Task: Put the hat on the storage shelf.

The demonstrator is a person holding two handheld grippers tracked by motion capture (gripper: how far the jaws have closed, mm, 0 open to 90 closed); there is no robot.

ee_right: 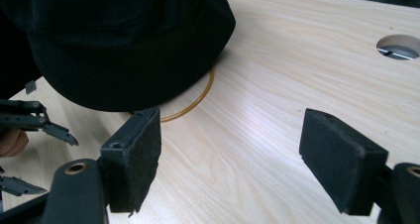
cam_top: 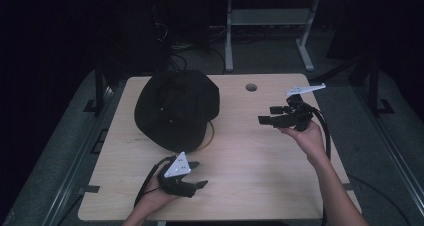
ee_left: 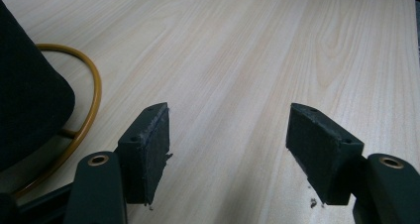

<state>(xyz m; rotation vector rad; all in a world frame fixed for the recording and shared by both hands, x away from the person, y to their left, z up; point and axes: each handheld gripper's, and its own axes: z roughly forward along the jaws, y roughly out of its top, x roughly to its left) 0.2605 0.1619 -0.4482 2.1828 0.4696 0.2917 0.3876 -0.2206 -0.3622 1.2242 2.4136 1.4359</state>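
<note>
Poised over a pale wooden table [cam_top: 260, 176] — left gripper [cam_top: 199, 174] low near the front edge, right gripper [cam_top: 267, 114] raised off to the right, each with jaws spread wide and gripping nothing. Beyond them, toward the far left of the top, a black hat [cam_top: 176, 108], slumped over a thin yellow hoop [ee_right: 198, 102] peeking out from under its near rim.

Likely trouble from here: pinching only a fold of the soft cloth and losing it on the lift; catching the hoop along with the brim and dragging it across the wood; or, with a pull from one side alone, sliding the hat toward the left edge and off. Also worth watching — trailing cables snagging the brim during the approach, and dark fabric against dark jaws, leaving the hat's edge hard to judge.

Beneath the work, light wood grain, smooth and bare apart from a round cable hole [cam_top: 251, 87] near the far edge and a few dark crumbs by the left pads. All around, a dim room: grey floor, black rails along both sides, a pale desk frame [cam_top: 270, 21] and tangled cords at the back.
</note>
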